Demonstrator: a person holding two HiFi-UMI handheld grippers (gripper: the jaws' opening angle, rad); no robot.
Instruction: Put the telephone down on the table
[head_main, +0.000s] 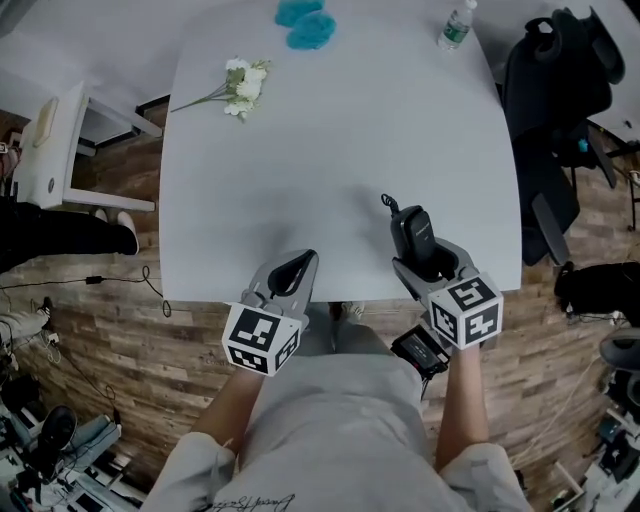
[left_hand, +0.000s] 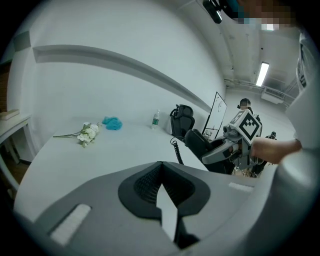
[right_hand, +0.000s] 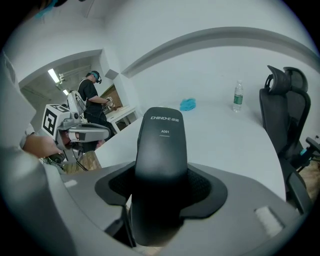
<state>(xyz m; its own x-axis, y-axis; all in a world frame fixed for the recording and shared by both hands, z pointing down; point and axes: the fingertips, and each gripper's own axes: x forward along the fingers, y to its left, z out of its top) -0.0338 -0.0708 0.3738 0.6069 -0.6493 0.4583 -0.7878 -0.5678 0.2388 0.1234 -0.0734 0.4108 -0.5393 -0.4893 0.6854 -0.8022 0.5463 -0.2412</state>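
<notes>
A black telephone handset (head_main: 412, 235) stands between the jaws of my right gripper (head_main: 428, 260), which is shut on it over the near right part of the white table (head_main: 330, 160). In the right gripper view the handset (right_hand: 161, 165) fills the middle, with the right gripper (right_hand: 162, 176) clamped round its lower half. A short coiled cord (head_main: 388, 203) curls from its far end. My left gripper (head_main: 299, 266) hovers at the table's near edge, shut with nothing in it; its own view shows the left gripper (left_hand: 161, 169) with the jaws meeting. The handset (left_hand: 197, 142) shows there at the right.
White flowers (head_main: 240, 88) lie at the table's far left, a blue fluffy thing (head_main: 305, 25) at the far middle, a water bottle (head_main: 456, 25) at the far right. A black office chair (head_main: 555, 100) stands to the right, white furniture (head_main: 60, 150) to the left.
</notes>
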